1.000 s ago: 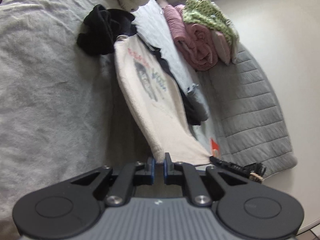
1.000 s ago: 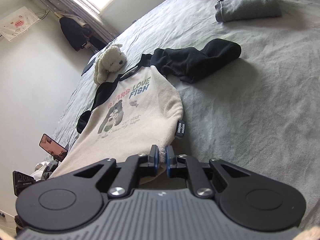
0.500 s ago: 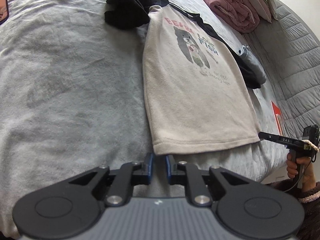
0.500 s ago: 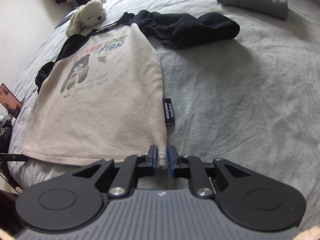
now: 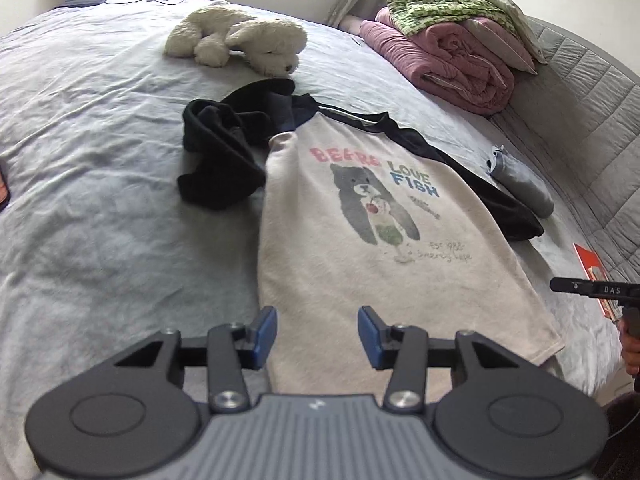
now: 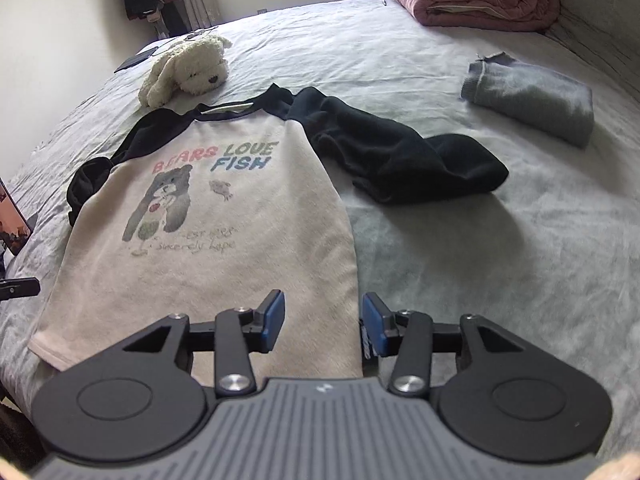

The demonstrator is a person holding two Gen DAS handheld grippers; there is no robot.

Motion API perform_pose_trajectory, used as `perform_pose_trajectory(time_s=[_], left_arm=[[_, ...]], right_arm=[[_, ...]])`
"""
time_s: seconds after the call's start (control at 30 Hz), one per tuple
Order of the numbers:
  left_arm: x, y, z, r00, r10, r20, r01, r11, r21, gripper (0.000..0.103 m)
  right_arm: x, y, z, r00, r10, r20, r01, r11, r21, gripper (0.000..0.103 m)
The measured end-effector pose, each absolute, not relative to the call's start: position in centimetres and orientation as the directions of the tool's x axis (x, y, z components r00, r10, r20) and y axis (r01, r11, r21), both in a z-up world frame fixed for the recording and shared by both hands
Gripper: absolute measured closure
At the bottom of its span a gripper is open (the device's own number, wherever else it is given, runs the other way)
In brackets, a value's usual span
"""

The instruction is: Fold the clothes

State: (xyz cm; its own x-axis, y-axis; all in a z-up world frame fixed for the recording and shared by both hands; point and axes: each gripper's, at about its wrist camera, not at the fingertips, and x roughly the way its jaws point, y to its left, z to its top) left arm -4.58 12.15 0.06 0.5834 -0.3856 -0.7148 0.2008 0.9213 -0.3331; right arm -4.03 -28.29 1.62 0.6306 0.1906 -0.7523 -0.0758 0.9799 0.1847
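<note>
Shirt point(image 5: 384, 240) is lying flat, print side up, on the grey bed point(image 5: 100, 208), hem toward the cameras. It's cream with black sleeves and a bear graphic. One sleeve is bunched in a heap off to the side, the other trails along the far edge of the body.

Left hand-held gripper point(image 5: 317, 334) has just been opening; its jaws stand apart over one hem corner, with cloth under the gap and the blue pads not pinching it. Right hand-held gripper point(image 6: 324, 326) is the same deal, jaws just opened, parted over the other hem corner, the shirt's side edge and a little tag right by one pad.

Plush dog point(image 5: 240, 40) sits just past the collar. Folded grey piece point(image 6: 532, 98) lies well apart from the shirt, and a pink quilt point(image 5: 452, 60) is piled at the bed's far side.
</note>
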Motion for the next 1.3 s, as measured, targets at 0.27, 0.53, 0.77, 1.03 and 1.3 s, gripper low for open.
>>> perform_pose_trajectory(time_s=[0.27,0.53,0.77,1.03,1.3], left_arm=[[0.7,6.7,0.0,0.566,-0.357,-0.743,0.238,0.934,-0.266,0.053],[4.9,4.0,-3.6,0.612,-0.219,-0.76,0.202,0.972,-0.118,0.053],[10.3,3.3,-1.0,0.652,-0.257,-0.714,0.209,0.965,-0.156,0.053],[19.7,2.9,-1.0,0.82,-0.065,-0.568,0.136,0.987,0.083,0.053],[24.1,7.9,-3.3,0.726,0.0,-0.688,0.039,0.998,0.041,0.053]], right_arm=[[1.8,-28.4,0.9,0.651,0.185,-0.736,0.006,0.968,0.249,0.048],[5.0,-28.6,-1.9,0.629,0.178,-0.757,0.043,0.964,0.262,0.048],[10.1,-27.7,-0.4,0.684,0.17,-0.709,-0.018,0.976,0.216,0.048],[18.9,-27.1,-1.2,0.782,0.126,-0.611,-0.07,0.991,0.115,0.048],[24.1,-27.5,-3.4,0.781,0.203,-0.59,-0.12,0.977,0.177,0.055]])
